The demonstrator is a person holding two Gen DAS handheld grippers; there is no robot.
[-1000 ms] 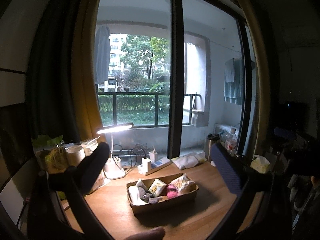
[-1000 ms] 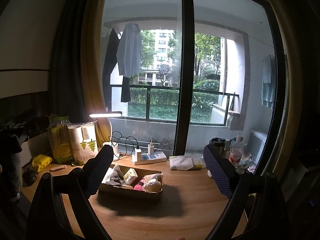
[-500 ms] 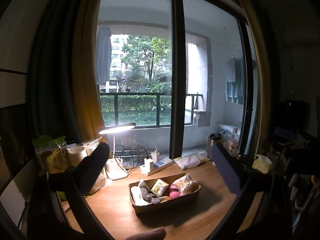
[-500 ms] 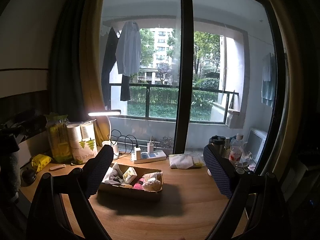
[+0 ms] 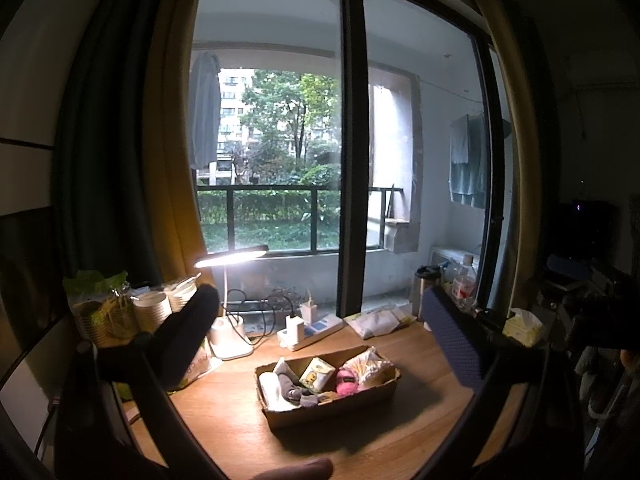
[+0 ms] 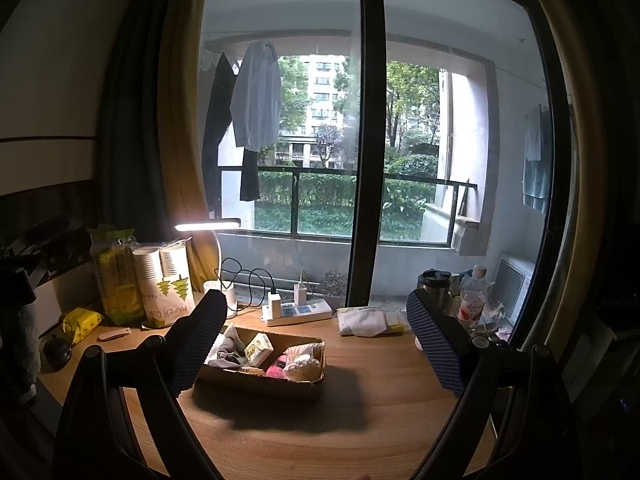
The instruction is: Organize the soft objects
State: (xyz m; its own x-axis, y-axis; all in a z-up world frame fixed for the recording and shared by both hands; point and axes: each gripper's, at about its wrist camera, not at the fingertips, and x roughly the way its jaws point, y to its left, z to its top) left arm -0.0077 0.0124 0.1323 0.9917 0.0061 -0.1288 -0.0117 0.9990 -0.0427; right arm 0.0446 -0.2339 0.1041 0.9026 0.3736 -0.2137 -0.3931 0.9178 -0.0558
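An open cardboard box [image 5: 332,408] sits mid-desk, holding a white rolled cloth [image 5: 272,388], grey socks [image 5: 297,391], a small yellow-printed tissue pack [image 5: 317,369], a pink bundle [image 5: 346,381] and a white netted item [image 5: 370,364]. My left gripper [image 5: 319,299] hangs open above and in front of the box, nothing between its fingers. In the right wrist view the same box [image 6: 260,385] lies low and left of centre. My right gripper [image 6: 315,305] is also open and empty, with its left finger [image 6: 196,344] overlapping the box's left end.
At the desk's back stand a lit desk lamp [image 6: 208,225], a white power strip [image 6: 298,312] with chargers, a paper-cup pack [image 6: 166,284], a flat white packet [image 6: 366,322], a thermos [image 6: 434,286] and a bottle [image 6: 472,300]. A tissue pack [image 5: 522,326] sits right. Glass doors lie behind.
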